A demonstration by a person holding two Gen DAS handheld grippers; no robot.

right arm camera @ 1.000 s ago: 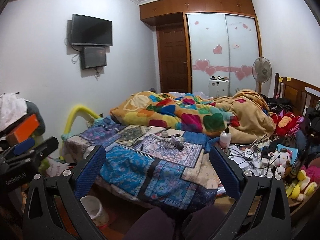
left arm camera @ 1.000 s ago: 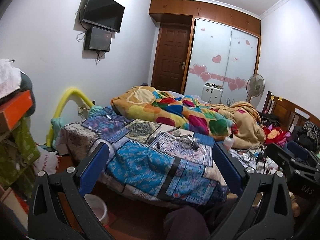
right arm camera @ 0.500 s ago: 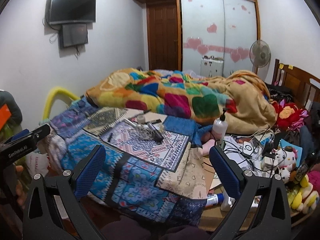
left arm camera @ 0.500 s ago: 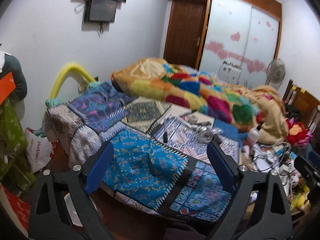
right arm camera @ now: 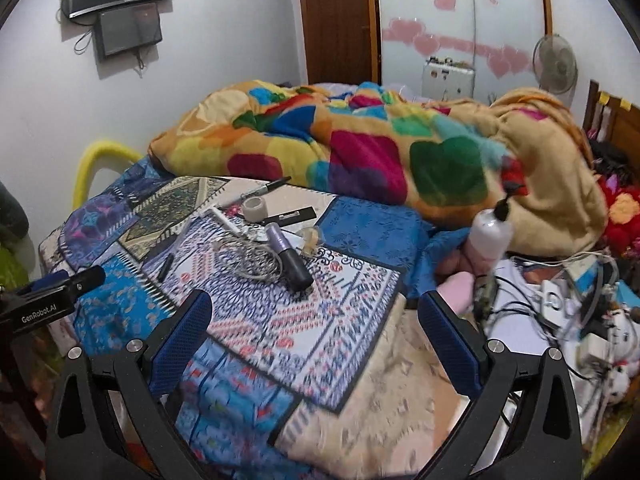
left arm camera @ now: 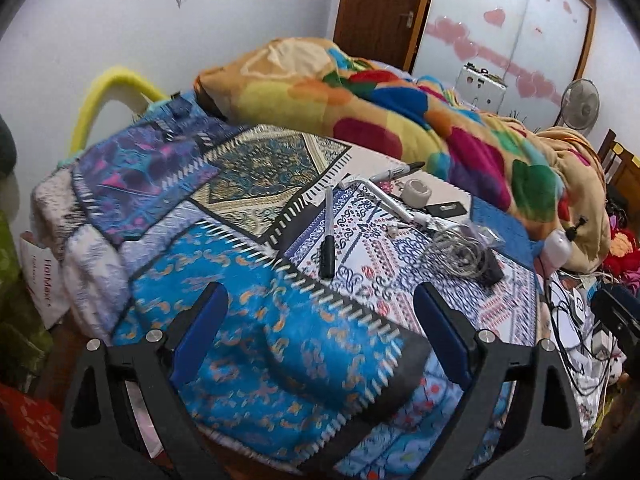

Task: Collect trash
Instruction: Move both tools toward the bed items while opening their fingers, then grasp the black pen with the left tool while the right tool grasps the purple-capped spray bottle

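2 grippers hover over the near edge of the bed, both w/ jaws spread wide, holding nothing. Left gripper sits above the blue patchwork bedspread; right gripper is over the white-patterned patch, nearer the bed's right edge.

Likely trash lies ahead of both, mid-bed: a black-capped pen, long axis pointing away from the left gripper; past it a tangle of white cable w/ clear plastic wrap beside a purple-and-black tube lying diagonally. Right gripper looks nearer that cluster, left nearer the pen.

Farther: a tape roll, a marker, then the colourful blanket.

Containers: a white bin shows only partly behind the left gripper's frame; contents can't be told. Pump bottle stands at the right edge.
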